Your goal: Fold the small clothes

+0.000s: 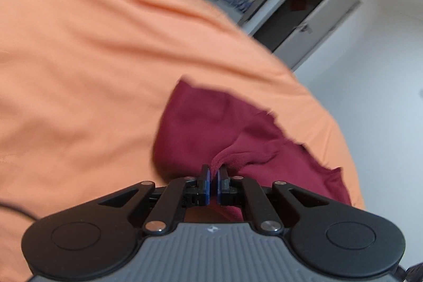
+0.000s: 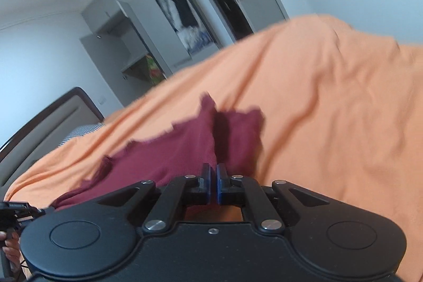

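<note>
Over an orange bedsheet point(image 1: 79, 70), the left gripper point(image 1: 213, 171) and right gripper point(image 2: 213, 171) each pinch the maroon garment point(image 1: 201, 128) between nearly closed jaws.

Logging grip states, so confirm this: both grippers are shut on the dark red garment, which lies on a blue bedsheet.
One detail is wrong: the bedsheet is orange, not blue, as both wrist views show. The rest stands: the left gripper and the right gripper are each shut on the dark red garment.
</note>
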